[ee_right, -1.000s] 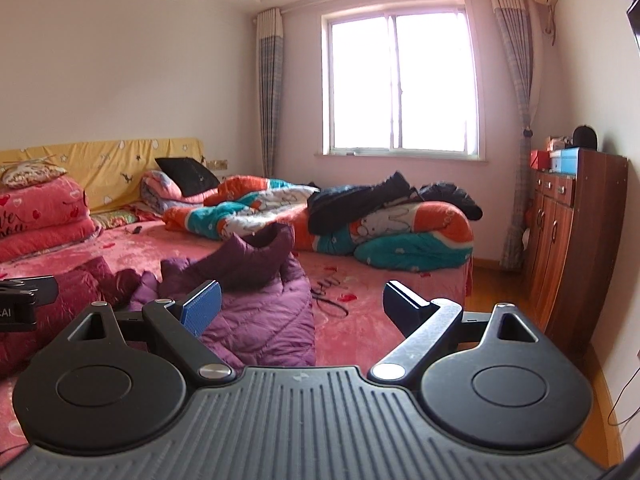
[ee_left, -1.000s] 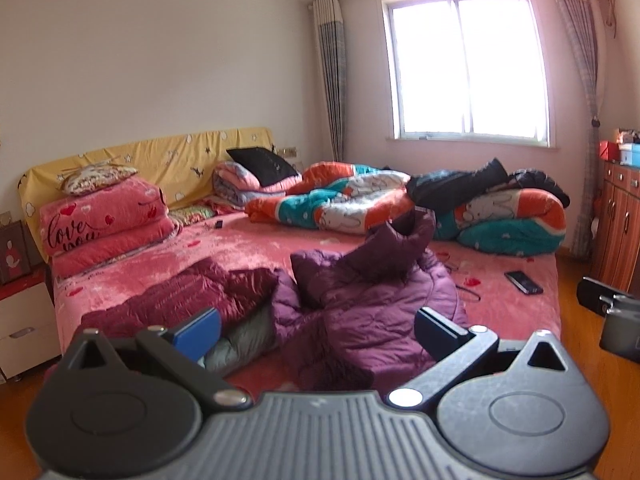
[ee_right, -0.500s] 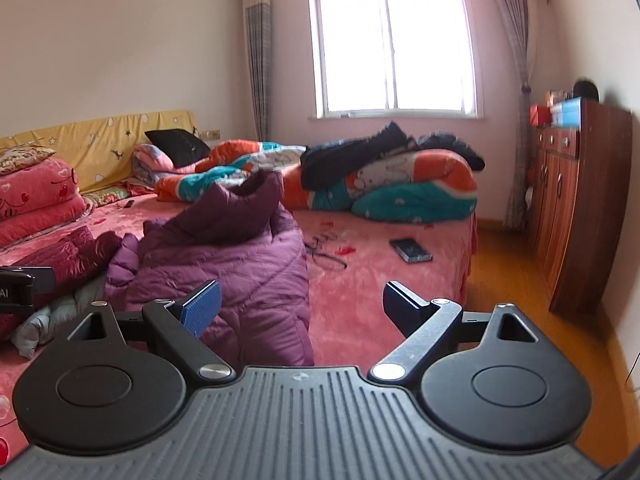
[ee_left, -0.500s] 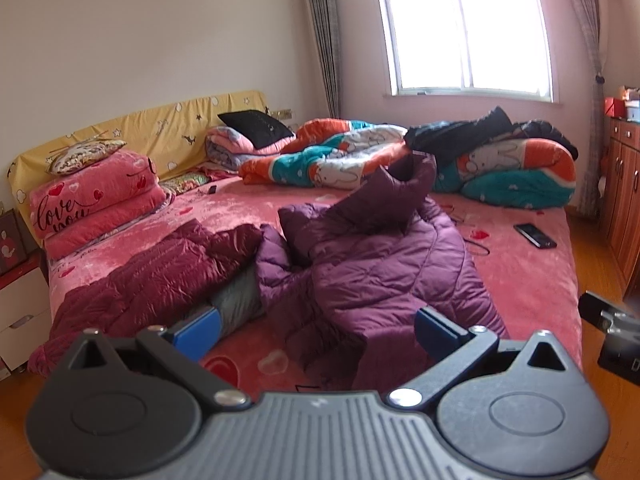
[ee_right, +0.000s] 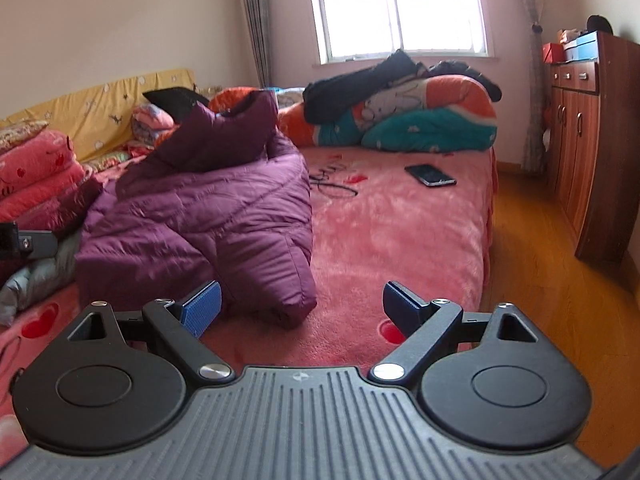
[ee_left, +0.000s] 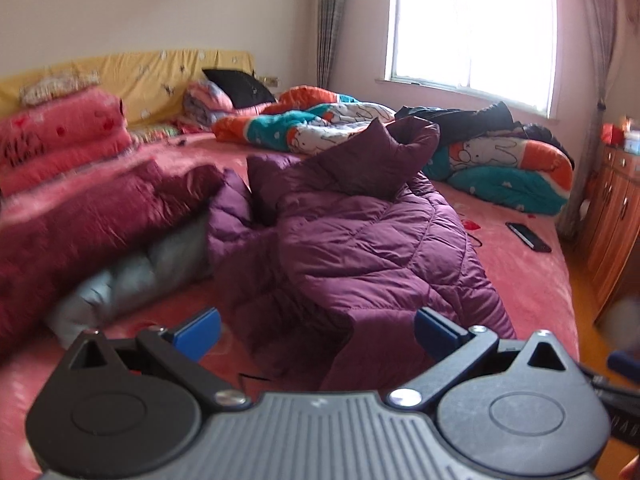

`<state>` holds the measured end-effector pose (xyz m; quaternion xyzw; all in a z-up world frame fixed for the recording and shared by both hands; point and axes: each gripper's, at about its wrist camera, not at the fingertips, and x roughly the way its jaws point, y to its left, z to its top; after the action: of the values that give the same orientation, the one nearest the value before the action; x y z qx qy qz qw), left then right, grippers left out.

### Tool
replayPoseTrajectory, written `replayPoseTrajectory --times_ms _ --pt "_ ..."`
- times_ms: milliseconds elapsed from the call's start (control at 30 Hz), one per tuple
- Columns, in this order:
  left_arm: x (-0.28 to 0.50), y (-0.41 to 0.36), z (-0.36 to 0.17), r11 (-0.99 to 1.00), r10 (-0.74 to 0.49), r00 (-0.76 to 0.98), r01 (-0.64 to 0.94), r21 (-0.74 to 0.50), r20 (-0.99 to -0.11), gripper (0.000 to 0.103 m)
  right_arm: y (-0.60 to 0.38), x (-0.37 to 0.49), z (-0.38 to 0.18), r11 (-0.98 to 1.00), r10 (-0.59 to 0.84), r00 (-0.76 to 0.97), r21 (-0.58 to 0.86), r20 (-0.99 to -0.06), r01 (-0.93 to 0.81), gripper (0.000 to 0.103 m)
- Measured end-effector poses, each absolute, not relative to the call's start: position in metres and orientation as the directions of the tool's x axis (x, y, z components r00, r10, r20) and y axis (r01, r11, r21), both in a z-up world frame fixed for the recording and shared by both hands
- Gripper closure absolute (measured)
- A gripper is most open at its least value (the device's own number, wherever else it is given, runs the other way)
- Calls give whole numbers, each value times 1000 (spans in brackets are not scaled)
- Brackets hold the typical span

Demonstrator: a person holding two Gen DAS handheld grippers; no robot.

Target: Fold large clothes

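A purple quilted coat (ee_left: 360,248) lies crumpled on the pink bed (ee_left: 516,276), its hood standing up at the far end. My left gripper (ee_left: 318,330) is open just before the coat's near hem, nothing between its blue pads. In the right wrist view the same purple coat (ee_right: 208,216) fills the left half, its near corner resting on the bed (ee_right: 396,232). There my right gripper (ee_right: 302,308) hangs open, empty, over the bed's near edge, with the left pad close to that corner.
A dark red coat (ee_left: 80,224) over a grey garment (ee_left: 132,272) lies left of the purple one. Rolled colourful quilts (ee_right: 420,120) and dark clothes fill the far end. A phone (ee_right: 430,175) lies on the bed. A wooden cabinet (ee_right: 592,132) stands right, beyond bare floor (ee_right: 536,280).
Both grippers have moved forward and down toward the bed, so the purple coat looms larger. Both stay open and empty. The coat has not moved.
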<state>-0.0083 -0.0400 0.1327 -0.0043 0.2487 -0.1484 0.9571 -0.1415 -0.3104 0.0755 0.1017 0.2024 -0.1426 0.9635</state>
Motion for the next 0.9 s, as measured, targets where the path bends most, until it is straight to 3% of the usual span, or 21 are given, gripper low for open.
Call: replayPoseTrajectory --times_ms 300,400,467,633,900 --pt "40 -71 101 912 -407 781 320 -258 -473 4 -322 -123 59 934 -200 843 162 -498 318 0" --pt "57 -86 95 910 -410 760 308 -277 -505 29 -326 -124 57 930 -203 839 168 -505 326 0" --pt "65 -94 92 909 -413 743 303 -285 -527 60 -331 -125 54 923 -210 833 178 -513 342 0" --pt "55 -97 101 911 -413 753 334 -243 -512 92 -346 -128 50 890 -220 815 233 -536 392 0" --pt "-2 -62 154 872 -489 766 425 -242 -417 100 -360 -132 52 853 -242 810 281 -535 440 0"
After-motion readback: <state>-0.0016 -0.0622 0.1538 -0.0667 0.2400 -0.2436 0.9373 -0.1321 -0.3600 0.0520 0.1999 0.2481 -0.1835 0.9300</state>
